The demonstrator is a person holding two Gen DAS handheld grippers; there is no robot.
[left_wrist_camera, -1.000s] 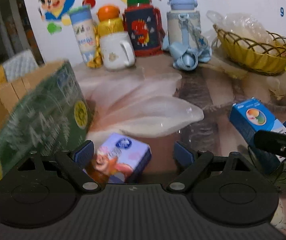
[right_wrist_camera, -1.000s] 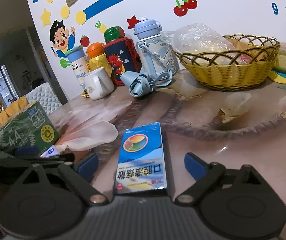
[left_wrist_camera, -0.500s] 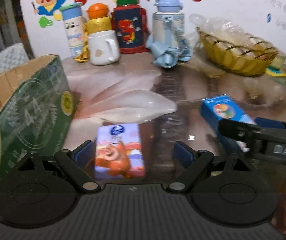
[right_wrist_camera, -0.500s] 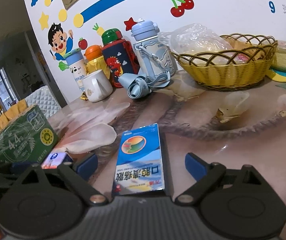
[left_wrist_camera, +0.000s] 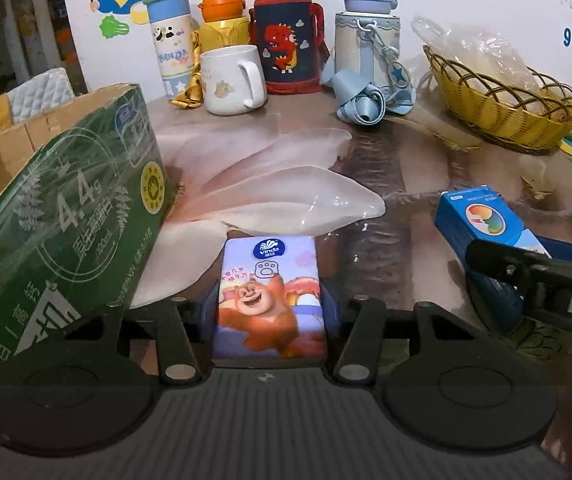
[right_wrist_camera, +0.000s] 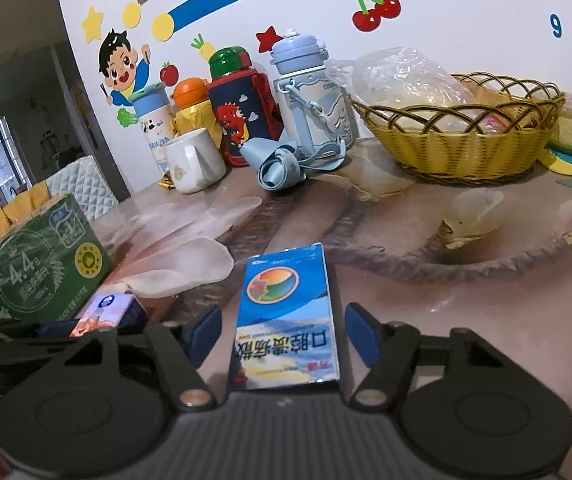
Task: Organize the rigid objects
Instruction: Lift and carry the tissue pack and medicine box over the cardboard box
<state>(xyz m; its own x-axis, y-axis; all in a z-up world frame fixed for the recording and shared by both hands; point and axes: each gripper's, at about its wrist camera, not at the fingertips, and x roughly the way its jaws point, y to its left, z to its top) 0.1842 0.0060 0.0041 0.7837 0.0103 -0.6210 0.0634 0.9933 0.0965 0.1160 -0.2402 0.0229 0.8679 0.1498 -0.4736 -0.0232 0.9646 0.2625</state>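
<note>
1. Behind everything we have a white wall with cartoon stickers, and below it the table (left_wrist_camera: 405, 184), glossy and printed with a pale flower, carrying bottles, a mug and a wicker basket along its far edge.
2. At the table's left side stands the green carton (left_wrist_camera: 74, 216), its top open (we judge it the likely place for the small items, though nothing here proves it); it lies to the left of both grippers, next to the left one and well apart from the right.
3. Our right hand-held gripper (right_wrist_camera: 282, 336) straddles the blue medicine box (right_wrist_camera: 289, 320), which lies flat with its long axis running straight away from us along the fingers. Its jaws have just been closing, yet a sliver of table still shows on each side, so the pads do not yet press.
4. Our left hand-held gripper (left_wrist_camera: 270, 308) has the tissue pack (left_wrist_camera: 270, 300) dead ahead, long axis likewise in line with the fingers. Its jaws have just been closing, and the blue pads now sit against both long sides, so we read it as gripped across the short width.
</note>
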